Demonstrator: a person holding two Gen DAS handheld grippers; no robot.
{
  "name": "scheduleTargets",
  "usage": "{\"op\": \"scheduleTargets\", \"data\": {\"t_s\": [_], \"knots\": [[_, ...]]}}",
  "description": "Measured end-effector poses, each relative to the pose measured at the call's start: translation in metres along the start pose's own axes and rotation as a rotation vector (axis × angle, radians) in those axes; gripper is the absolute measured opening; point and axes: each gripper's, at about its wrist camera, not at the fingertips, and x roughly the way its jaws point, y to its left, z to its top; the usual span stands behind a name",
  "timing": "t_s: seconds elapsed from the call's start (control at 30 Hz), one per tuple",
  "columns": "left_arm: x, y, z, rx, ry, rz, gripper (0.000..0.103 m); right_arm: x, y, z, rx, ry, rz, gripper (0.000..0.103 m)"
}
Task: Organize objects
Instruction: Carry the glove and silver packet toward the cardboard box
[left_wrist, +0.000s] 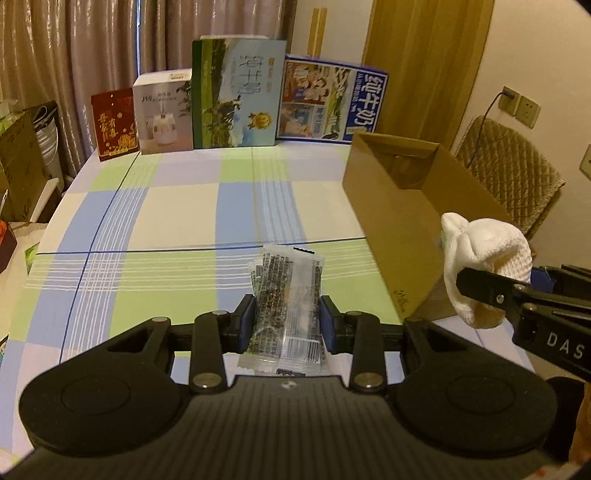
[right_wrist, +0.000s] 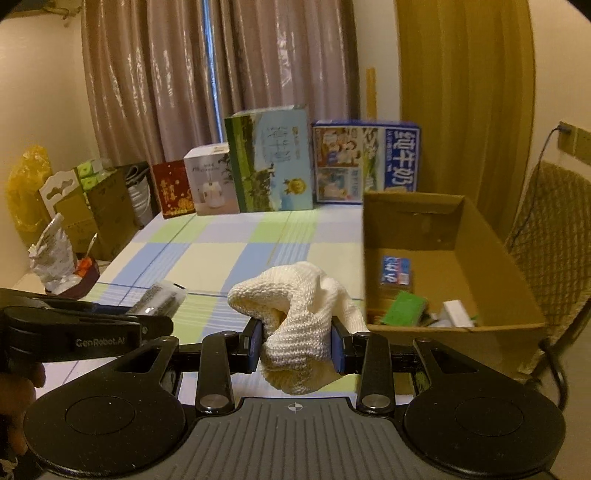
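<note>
Left wrist view: the left hand-held gripper at lower centre clamps a clear printed packet, its print too small to read; the right hand-held gripper enters at the right edge, gripping a white sock beside the carton, whose inside is mostly hidden; checked tabletop beyond.

Right wrist view: the sock is pinched at centre; the carton at right holds small boxes, partly cut off by its near wall; the packet shows at left, half hidden.

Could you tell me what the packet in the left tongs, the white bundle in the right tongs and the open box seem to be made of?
Packet: thin glossy plastic film, clear with printed text.
White bundle: soft knitted fabric, ribbed and matte, possibly a sock.
Open box: plain brown cardboard, dull finish.
</note>
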Motion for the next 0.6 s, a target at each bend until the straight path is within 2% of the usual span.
{"op": "scheduleTargets", "data": {"t_s": [0.3,0.6], "knots": [[-0.021,-0.028,-0.012,0.022,-0.008,-0.019,0.031,-0.035,-0.027,-0.005,0.014,-0.034,-0.057,0.034],[-0.024,-0.057,-0.012,0.055,-0.01,-0.062,0.031,-0.049,-0.058,-0.005,0.065,-0.046,-0.119,0.034]]}}
